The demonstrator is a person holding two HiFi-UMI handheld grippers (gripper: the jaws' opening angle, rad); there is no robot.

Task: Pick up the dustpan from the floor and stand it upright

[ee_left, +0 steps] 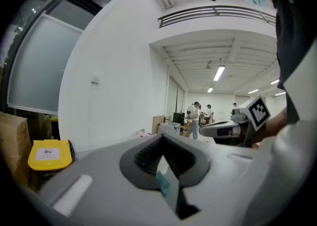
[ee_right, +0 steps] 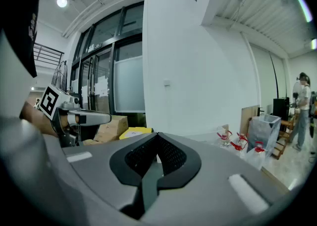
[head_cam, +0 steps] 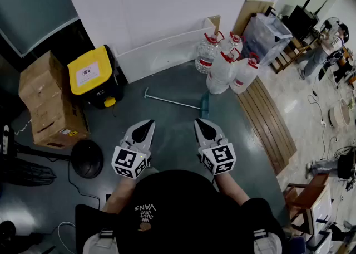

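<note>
— which step are we on?
— not begun. my left gripper (head_cam: 146, 126) and right gripper (head_cam: 201, 125) are both closed on nothing. the dustpan (head_cam: 204, 104) lies flat on the floor ahead, near the bottles (head_cam: 225, 63)
— next?
— i'd step in, stoop, and open one gripper over its handle
— any writing?
— my shirt (head_cam: 183, 208) seems to say "vans"; the bin (head_cam: 92, 72) label is too small to read

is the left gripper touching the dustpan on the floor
Apart. The head view shows a strip of bare floor between the left gripper and the dustpan, which lies flat beyond it; the left gripper view shows the jaws shut.
</note>
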